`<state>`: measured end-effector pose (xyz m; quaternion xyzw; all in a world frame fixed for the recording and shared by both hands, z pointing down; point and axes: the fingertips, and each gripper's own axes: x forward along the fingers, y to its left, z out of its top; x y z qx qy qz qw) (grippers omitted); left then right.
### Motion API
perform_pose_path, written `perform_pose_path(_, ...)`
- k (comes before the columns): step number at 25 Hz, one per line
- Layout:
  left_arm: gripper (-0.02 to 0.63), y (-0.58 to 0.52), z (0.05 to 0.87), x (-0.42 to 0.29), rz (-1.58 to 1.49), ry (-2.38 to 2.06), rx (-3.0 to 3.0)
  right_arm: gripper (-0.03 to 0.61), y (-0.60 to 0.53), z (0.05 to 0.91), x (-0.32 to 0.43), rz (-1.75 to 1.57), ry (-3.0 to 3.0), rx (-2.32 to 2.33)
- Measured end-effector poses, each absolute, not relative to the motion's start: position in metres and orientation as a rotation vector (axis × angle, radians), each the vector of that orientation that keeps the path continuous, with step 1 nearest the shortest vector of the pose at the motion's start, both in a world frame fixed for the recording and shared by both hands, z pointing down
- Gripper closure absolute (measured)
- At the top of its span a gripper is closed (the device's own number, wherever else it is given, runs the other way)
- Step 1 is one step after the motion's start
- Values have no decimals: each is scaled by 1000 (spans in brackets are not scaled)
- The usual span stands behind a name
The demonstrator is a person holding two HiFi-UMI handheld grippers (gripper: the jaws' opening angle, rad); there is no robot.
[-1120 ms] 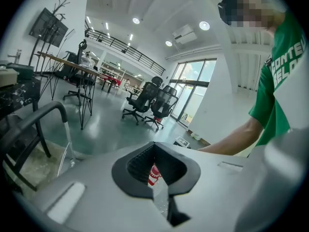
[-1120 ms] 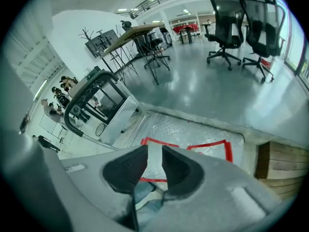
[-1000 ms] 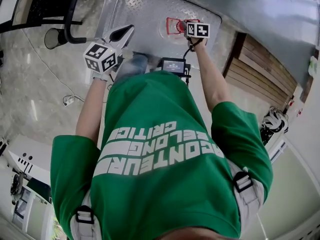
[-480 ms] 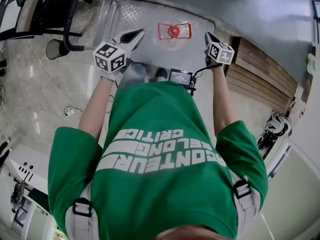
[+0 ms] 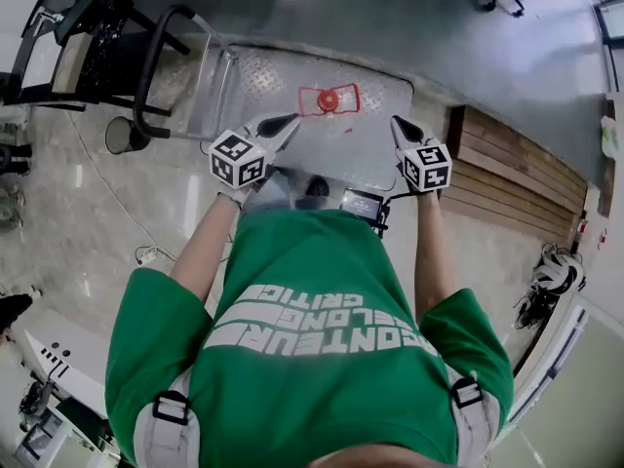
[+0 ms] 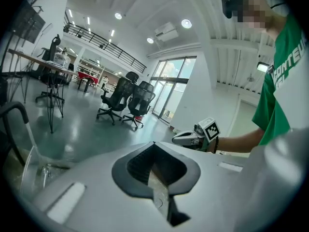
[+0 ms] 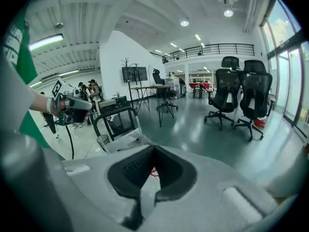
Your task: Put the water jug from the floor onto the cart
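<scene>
Both grippers, left (image 5: 291,120) and right (image 5: 397,122), are clamped shut on nothing. We see the water jug (image 5: 329,99) upright mid-deck on the cart (image 5: 263,71), ahead between them, left tip slightly nearer.

The jug (image 5: 329,99) sits in the middle of the cart (image 5: 263,76), with bare deck all round it. The left tool (image 5: 291,121) and right tool (image 5: 397,123) hang one on each side of the jug, with open air between them. A black handle (image 5: 146,71) blocks the cart's left end. A wood pallet (image 5: 507,169) lies just beside its right. The floor (image 5: 439,27) past the cart is open
</scene>
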<state>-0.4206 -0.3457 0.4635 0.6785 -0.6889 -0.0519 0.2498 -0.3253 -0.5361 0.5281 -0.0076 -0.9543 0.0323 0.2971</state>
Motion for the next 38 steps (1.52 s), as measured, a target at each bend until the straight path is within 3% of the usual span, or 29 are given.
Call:
perform_pose_path(15,600,-385,434,-398,-142,-1750,2043,586,-502,475,-298,53,-2631,-10)
perform_pose_path(38,600,-316,435,-481,-240,-1837,1960,586,-438,454,-386,-37,-2650,-110)
